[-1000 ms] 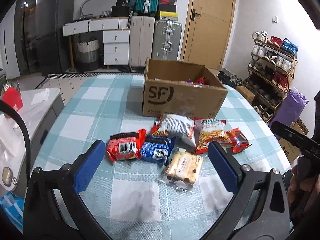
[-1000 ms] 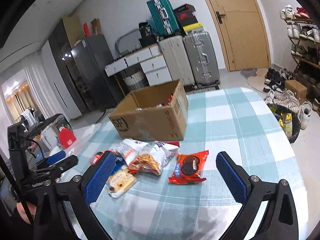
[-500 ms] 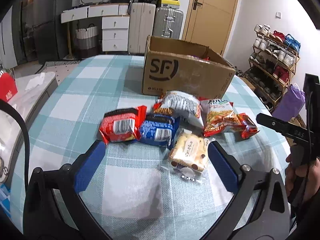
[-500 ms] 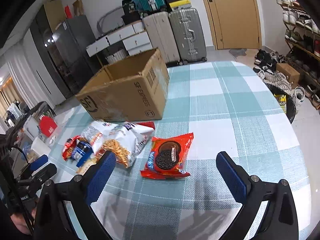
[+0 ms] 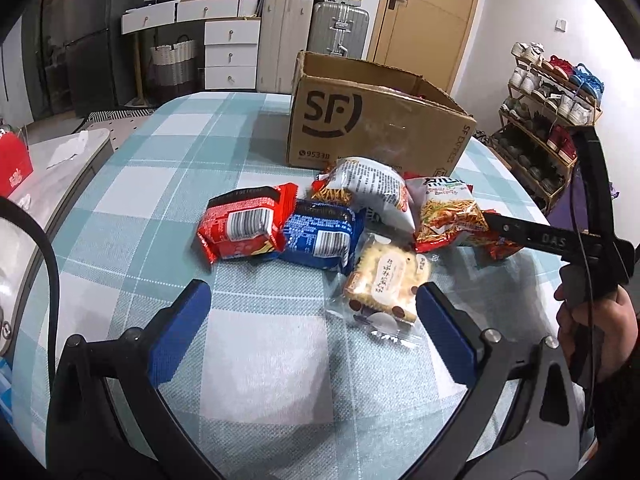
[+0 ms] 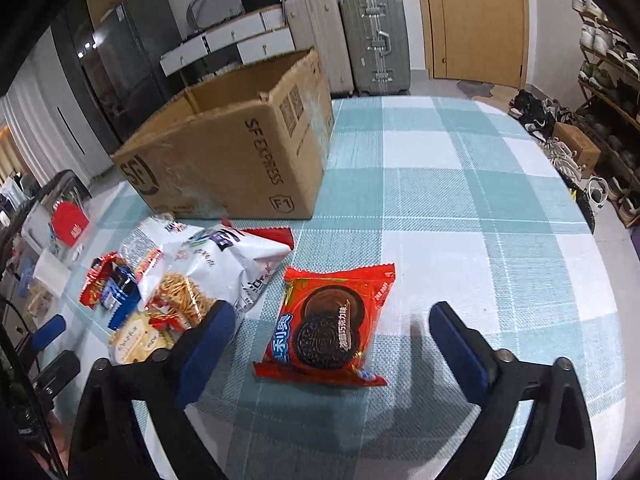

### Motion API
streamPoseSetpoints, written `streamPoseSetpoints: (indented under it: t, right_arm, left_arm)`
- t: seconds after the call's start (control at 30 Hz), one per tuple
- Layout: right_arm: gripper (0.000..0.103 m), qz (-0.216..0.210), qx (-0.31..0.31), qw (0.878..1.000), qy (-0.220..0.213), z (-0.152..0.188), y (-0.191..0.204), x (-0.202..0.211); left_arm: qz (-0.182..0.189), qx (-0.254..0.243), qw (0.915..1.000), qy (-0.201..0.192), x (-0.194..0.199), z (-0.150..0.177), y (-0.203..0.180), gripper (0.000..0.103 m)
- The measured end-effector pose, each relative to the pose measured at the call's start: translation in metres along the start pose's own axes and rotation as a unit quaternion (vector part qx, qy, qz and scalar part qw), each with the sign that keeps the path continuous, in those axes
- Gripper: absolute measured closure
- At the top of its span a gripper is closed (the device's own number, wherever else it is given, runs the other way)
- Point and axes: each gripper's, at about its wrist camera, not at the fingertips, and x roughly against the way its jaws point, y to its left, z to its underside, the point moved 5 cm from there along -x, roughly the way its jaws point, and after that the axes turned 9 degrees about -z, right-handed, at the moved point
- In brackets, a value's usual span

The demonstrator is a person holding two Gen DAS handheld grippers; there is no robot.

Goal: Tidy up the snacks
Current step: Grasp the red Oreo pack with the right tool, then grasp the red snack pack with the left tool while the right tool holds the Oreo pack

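Left wrist view: the left gripper (image 5: 308, 304) hangs with its blue-padded jaws spread wide and nothing between them, over the teal-and-white checked tablecloth (image 5: 256, 344). Just past its right pad lies a clear-wrapped pack of pale biscuits (image 5: 386, 282). Beyond sit a red foil snack pack (image 5: 244, 228) touching a blue foil snack pack (image 5: 322, 236), then a white noodle-snack bag (image 5: 370, 190) and an orange-red noodle-snack bag (image 5: 448, 216) — all clustered before the open brown cardboard box printed "SF" (image 5: 372, 128). A hand (image 5: 596, 336) grips the other tool at the right edge.

Right wrist view: the right gripper (image 6: 330, 330) has just been narrowing its jaws, yet they stand wide, pads clear of the red foil chocolate-sandwich-cookie pack (image 6: 330, 324) lying flat between them — its far half seems to reach beyond the fingertips.
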Motion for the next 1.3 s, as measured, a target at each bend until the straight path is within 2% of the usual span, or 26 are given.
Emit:
streamPoseSetpoints:
  t: [0.03, 0.2, 0.27, 0.33, 0.43, 0.5, 0.6, 0.93, 1.13, 1.3]
  right_arm:
    - [0.016, -0.003, -0.003, 1.000, 0.004, -0.001, -0.001, -0.003]
    - [0.024, -0.001, -0.007, 1.000, 0.019, 0.000, 0.000, -0.012]
    - [0.031, 0.001, -0.003, 1.000, 0.020, 0.000, 0.001, -0.014]
    - [0.044, 0.005, 0.002, 1.000, 0.020, 0.001, 0.001, -0.014]
    - [0.056, 0.034, 0.026, 0.999, 0.032, 0.002, 0.002, -0.016]
    - [0.057, 0.043, 0.037, 0.998, 0.040, 0.002, 0.004, -0.017]
    - [0.057, 0.033, 0.025, 0.999, 0.032, 0.003, 0.000, -0.015]
    - [0.057, -0.032, -0.037, 0.999, -0.020, 0.012, -0.008, 0.025]
    - [0.057, -0.062, -0.031, 0.997, -0.043, 0.024, 0.005, 0.050]
    - [0.057, -0.099, -0.036, 0.994, -0.043, 0.039, 0.022, 0.058]
  left_arm:
    - [-0.001, 0.002, 1.0000, 0.001, -0.001, 0.000, 0.001, 0.001]
    - [-0.003, 0.012, 0.9999, 0.007, 0.001, 0.004, 0.009, 0.001]
    - [-0.005, 0.014, 0.9998, 0.010, 0.001, 0.006, 0.012, 0.001]
    - [-0.008, 0.016, 0.9998, 0.011, 0.001, 0.006, 0.014, 0.001]
    - [-0.005, 0.024, 0.9996, 0.013, 0.003, 0.008, 0.016, 0.001]
    - [-0.002, 0.027, 0.9995, 0.014, 0.004, 0.007, 0.015, 0.001]
    - [-0.006, 0.025, 0.9996, 0.009, 0.008, 0.006, 0.015, 0.001]
    - [-0.025, 0.051, 0.9982, 0.020, 0.006, -0.002, 0.036, 0.001]
    - [-0.047, 0.042, 0.9976, 0.027, 0.000, -0.011, 0.044, 0.001]
    - [-0.046, 0.038, 0.9978, 0.030, -0.005, -0.020, 0.047, 0.001]
